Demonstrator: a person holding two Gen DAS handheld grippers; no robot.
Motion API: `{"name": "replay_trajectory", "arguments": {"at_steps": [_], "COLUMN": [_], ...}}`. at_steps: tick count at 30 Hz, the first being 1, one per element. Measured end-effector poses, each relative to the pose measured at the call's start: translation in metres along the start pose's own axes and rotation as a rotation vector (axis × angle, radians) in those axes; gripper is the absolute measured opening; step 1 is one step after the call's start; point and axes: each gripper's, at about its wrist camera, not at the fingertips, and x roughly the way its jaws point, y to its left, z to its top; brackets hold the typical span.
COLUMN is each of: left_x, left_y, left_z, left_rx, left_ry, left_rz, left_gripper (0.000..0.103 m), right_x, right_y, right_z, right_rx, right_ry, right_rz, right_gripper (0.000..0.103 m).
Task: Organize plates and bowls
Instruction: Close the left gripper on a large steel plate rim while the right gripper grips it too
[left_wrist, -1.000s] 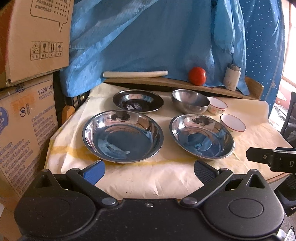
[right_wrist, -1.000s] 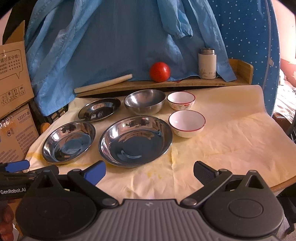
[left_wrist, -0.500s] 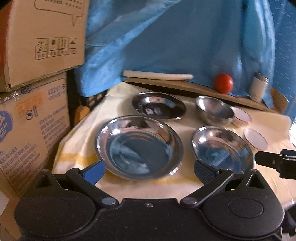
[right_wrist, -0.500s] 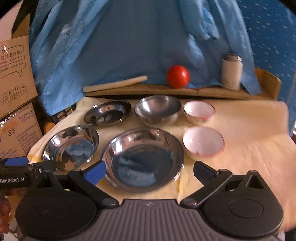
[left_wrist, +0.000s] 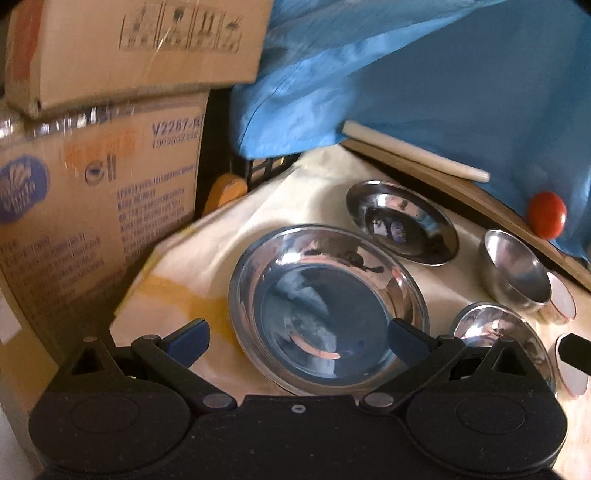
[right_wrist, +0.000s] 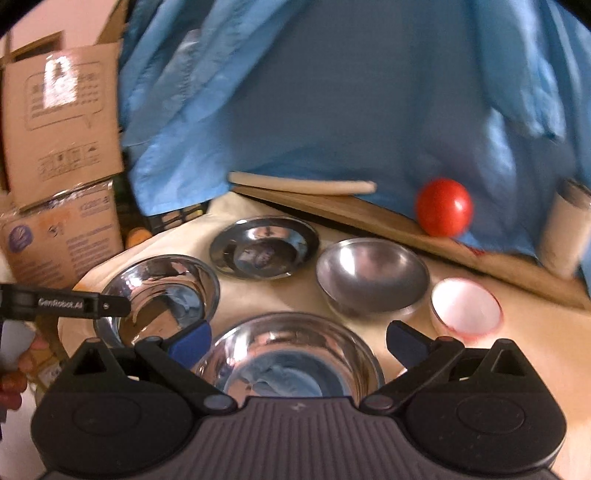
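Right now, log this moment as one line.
left gripper: open, over large steel plate | right gripper: open, over second steel plate | nothing held

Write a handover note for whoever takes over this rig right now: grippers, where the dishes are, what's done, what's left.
Left gripper: open, empty, over the near rim of the left steel plate.
Right gripper: open, empty, just short of the right steel plate.
Behind these on the cloth-covered table: small steel dish, steel bowl, two white bowls, one beside the steel bowl, the other nearer.
Done: nothing stacked; every dish sits separately.
Left: all grouping of plates and bowls.
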Motion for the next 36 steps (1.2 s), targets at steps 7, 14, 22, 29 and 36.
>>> {"name": "replay_trajectory", "arguments": {"at_steps": [7, 14, 22, 29, 36], "left_x": [0.008, 0.014, 0.032, 0.044, 0.050], "left_y": [0.005, 0.013, 0.018, 0.024, 0.026], "left_z": [0.005, 0.019, 0.033, 0.032, 0.034], "left_rx": [-0.094, -0.110, -0.096, -0.088, -0.082], "left_ry": [0.051, 0.069, 0.151, 0.215, 0.234], "left_rz": [0.025, 0.019, -0.022, -0.048, -0.088], "left_gripper": [0.102, 0.099, 0.084, 0.075, 0.064], "right_x": [0.033, 0.065, 0.105, 0.129, 0.140], "right_y": [0.009, 0.027, 0.042, 0.055, 0.063], "right_z": [0.020, 0.035, 0.048, 0.046, 0.046], "right_rx": [-0.097, -0.168, -0.158, -0.153, -0.139], "right_ry": [0.043, 0.127, 0.204, 0.260, 0.289], "right_rz": [0.127, 0.153, 0.177, 0.188, 0.182], "right_gripper": [0.103, 0.099, 0.083, 0.080, 0.075]}}
